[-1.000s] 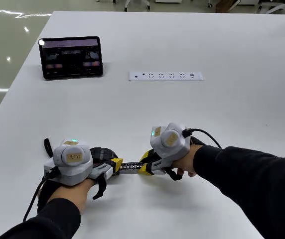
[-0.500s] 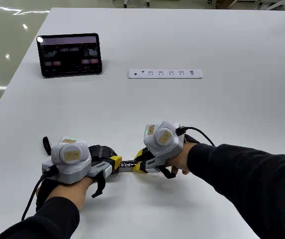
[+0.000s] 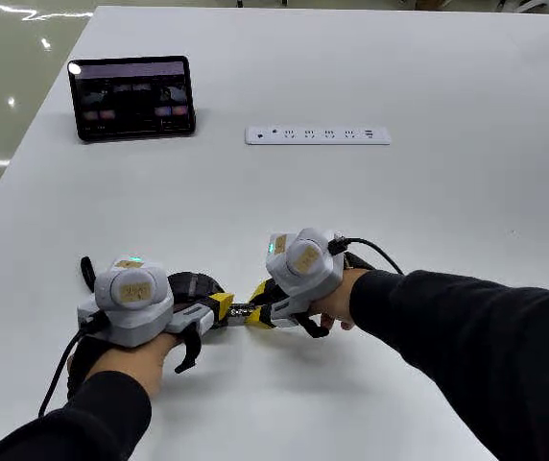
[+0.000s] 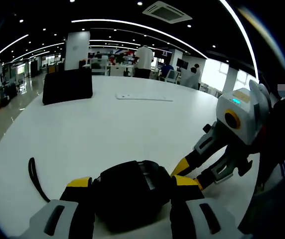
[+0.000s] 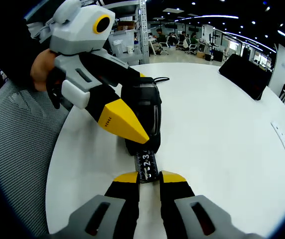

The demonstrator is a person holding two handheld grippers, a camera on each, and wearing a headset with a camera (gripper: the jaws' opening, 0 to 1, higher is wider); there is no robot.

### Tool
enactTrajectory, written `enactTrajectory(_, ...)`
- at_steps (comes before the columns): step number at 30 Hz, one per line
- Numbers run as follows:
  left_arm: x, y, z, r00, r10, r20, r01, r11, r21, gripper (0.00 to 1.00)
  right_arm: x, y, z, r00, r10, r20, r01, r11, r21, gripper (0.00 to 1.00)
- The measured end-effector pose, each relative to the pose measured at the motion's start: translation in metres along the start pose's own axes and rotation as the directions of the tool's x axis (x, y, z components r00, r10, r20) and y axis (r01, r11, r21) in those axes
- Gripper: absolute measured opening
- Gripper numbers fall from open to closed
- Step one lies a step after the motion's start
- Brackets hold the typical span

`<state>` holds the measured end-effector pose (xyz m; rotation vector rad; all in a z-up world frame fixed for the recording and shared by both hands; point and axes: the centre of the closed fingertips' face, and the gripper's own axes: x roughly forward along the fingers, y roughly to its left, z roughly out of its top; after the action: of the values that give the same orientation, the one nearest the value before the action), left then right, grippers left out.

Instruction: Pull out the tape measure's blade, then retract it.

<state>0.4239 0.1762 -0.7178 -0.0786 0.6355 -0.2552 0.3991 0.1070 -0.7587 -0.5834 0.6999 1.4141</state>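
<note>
Near the front edge of the white tabletop, the black tape measure lies on its side between the two hand-held grippers. The left hand-held gripper is clamped on its case: in the left gripper view the yellow-tipped jaws press against either side of the rounded black body, which rests on the tabletop between them. A black wrist strap trails from the case out to the person's left and lies flat on the surface.

A short length of blade sticks out of the case toward the right hand-held gripper. In the right gripper view the two jaws are closed on the blade's end, one on each edge, and the printed figures 2 and 3 can be read just beyond the yellow tips. The visible blade is straight and low over the tabletop. The two grippers' tips are near each other, with only this bit of blade between them.

Both grippers are held in the person's hands, with dark sleeves reaching in from below and from the right. A black cable loops away from the right gripper's body.

Farther back, a dark tablet stands propped up on the left, and a white power strip lies flat to its right, well apart from the tape measure.
</note>
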Motion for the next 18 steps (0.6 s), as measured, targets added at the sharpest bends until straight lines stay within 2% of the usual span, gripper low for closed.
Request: enactTrajectory(18,0.0,0.0,-0.001,1.0,-0.007,-0.005,0.007,1.0,-0.001,0.57,0.011,0.002,0.01,0.9998,0.018,-0.005,-0.018,1.0,-0.012,0.11)
